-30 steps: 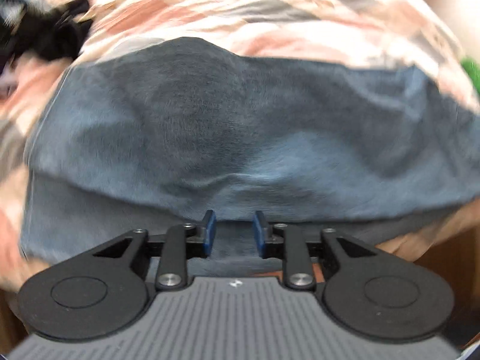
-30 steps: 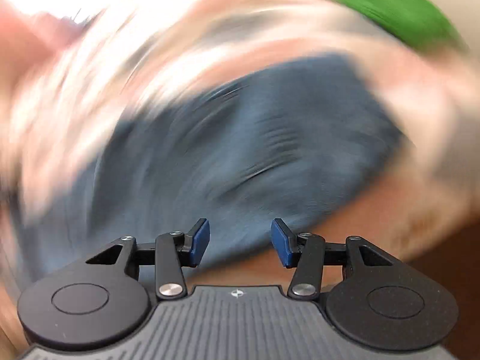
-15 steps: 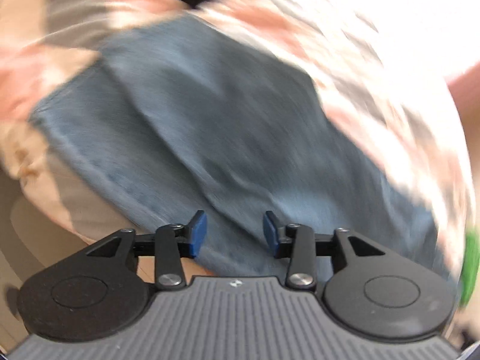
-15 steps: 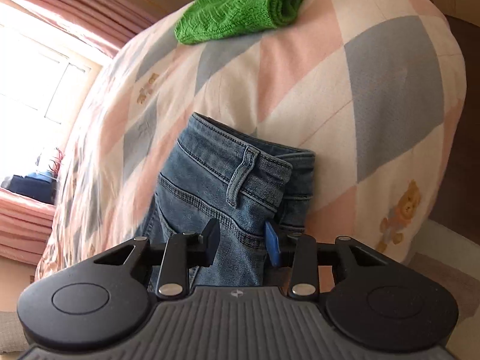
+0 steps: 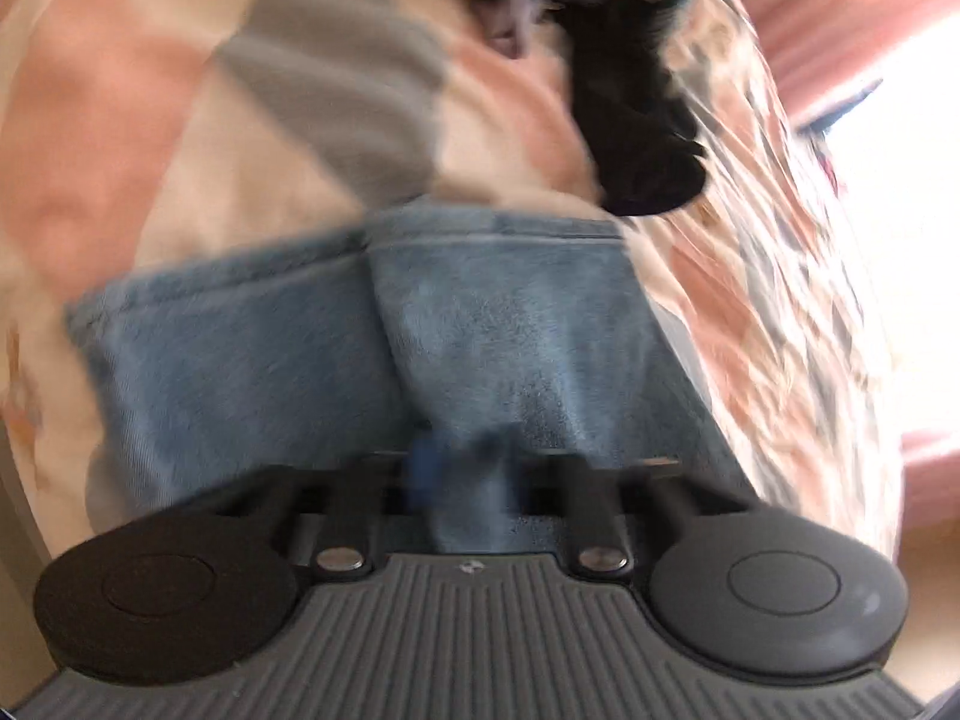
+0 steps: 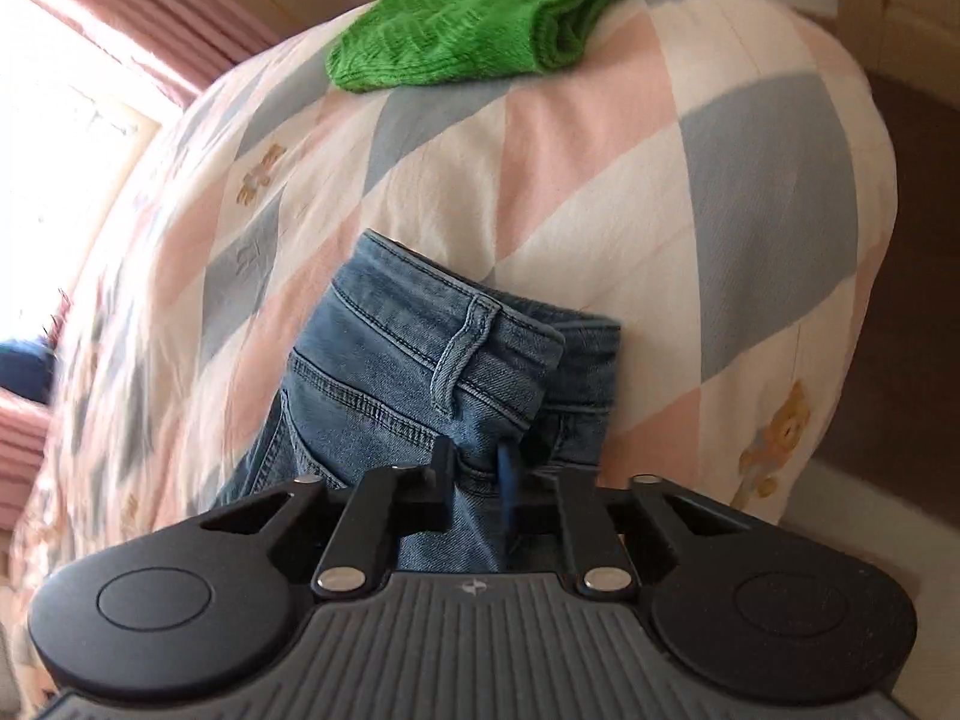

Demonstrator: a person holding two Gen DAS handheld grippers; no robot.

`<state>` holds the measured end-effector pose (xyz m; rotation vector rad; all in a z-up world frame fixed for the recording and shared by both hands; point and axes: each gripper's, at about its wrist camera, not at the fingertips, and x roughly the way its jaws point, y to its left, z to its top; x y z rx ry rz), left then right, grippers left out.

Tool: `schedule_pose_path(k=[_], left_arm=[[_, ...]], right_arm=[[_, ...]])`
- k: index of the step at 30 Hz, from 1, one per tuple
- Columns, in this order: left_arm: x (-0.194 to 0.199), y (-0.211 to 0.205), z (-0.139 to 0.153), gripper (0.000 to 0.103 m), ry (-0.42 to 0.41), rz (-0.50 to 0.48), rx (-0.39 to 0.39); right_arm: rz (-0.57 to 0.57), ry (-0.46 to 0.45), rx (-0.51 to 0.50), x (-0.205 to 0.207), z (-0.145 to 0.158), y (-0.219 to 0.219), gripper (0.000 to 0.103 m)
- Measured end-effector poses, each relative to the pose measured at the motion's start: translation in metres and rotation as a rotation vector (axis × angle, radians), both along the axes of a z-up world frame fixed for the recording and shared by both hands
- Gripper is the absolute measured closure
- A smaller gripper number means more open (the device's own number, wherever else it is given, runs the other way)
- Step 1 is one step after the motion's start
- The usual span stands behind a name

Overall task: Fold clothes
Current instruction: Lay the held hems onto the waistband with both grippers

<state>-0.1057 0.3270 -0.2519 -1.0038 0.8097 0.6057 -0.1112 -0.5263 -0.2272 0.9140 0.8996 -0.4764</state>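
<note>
A pair of blue denim jeans (image 5: 492, 324) is lying on a bed covered by a quilt (image 5: 180, 120) of pink, grey and cream diamonds. On the left, the left gripper (image 5: 465, 474) is pinching a raised ridge of the paler leg fabric, though motion blur is making the clamp hard to confirm; a black garment (image 5: 636, 138) is sitting just beyond the jeans. On the right, the right gripper (image 6: 477, 480) is closing its jaws on the waistband (image 6: 432, 324) end, near a belt loop (image 6: 462, 354). The denim is looking thick, fairly heavy and only partly floppy, so gripping stitched seams or the waistband is probably holding better than loose cloth. A folded green knit (image 6: 474, 12) is resting well apart, farther up the bed. No brand, label or readable writing is showing.
</note>
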Motion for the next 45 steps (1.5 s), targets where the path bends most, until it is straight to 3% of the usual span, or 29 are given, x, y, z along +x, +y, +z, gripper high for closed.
schedule_pose_path(k=[1,5,7,9,12,14,17,18,20,21,22,23,30,34,39,42,45], left_arm=[[0.005,0.001,0.008,0.102,-0.012,-0.04,0.029],[-0.011,-0.012,0.078,0.103,-0.23,-0.162,0.168],[-0.033,-0.022,0.104,0.102,-0.262,-0.2,0.259],[-0.054,-0.025,0.096,0.102,-0.186,-0.19,0.289],[-0.07,-0.013,0.031,0.1,0.018,-0.135,0.17],[-0.077,-0.005,-0.01,0.098,0.098,-0.076,0.08],[-0.082,0.004,-0.025,0.091,0.038,0.014,0.006],[-0.08,0.007,-0.023,0.084,0.038,0.013,0.004],[-0.075,0.011,-0.02,0.083,0.041,0.008,0.003],[-0.071,0.011,-0.016,0.084,0.057,-0.009,0.022],[-0.067,0.01,-0.012,0.099,0.074,-0.028,0.042],[-0.063,0.009,-0.008,0.103,0.091,-0.046,0.063],[-0.039,-0.019,0.039,0.103,0.155,-0.315,0.331],[-0.049,-0.023,0.058,0.101,0.155,-0.378,0.385],[-0.038,-0.03,0.012,0.102,0.305,-0.398,0.385],[-0.039,-0.036,0.006,0.102,0.309,-0.394,0.41],[-0.044,-0.032,0.006,0.101,0.282,-0.374,0.378]], right_arm=[[0.015,0.002,-0.015,0.002,0.006,0.001,0.092],[0.068,-0.042,-0.06,0.009,0.031,0.002,0.094],[0.074,-0.051,-0.077,0.01,0.037,0.0,0.094],[0.076,-0.046,-0.093,0.011,0.038,-0.002,0.094],[0.068,0.01,-0.077,0.011,0.022,-0.003,0.093],[0.067,0.04,-0.077,0.01,0.012,-0.002,0.091],[0.049,0.03,-0.061,0.006,0.005,-0.004,0.086],[0.042,0.021,-0.052,0.005,0.005,-0.004,0.084],[0.045,0.019,-0.044,0.005,0.007,-0.005,0.084],[0.047,0.018,-0.042,0.006,0.008,-0.005,0.084],[0.055,0.022,-0.043,0.008,0.01,-0.006,0.084],[0.063,0.026,-0.045,0.009,0.013,-0.007,0.089],[0.177,0.061,-0.073,0.024,0.042,-0.004,0.095],[0.198,0.066,-0.079,0.021,0.049,-0.006,0.097],[0.145,0.13,-0.078,0.008,0.017,-0.011,0.098],[0.154,0.115,-0.112,0.008,0.013,-0.007,0.098],[0.175,0.088,-0.129,0.014,0.02,-0.005,0.098]])
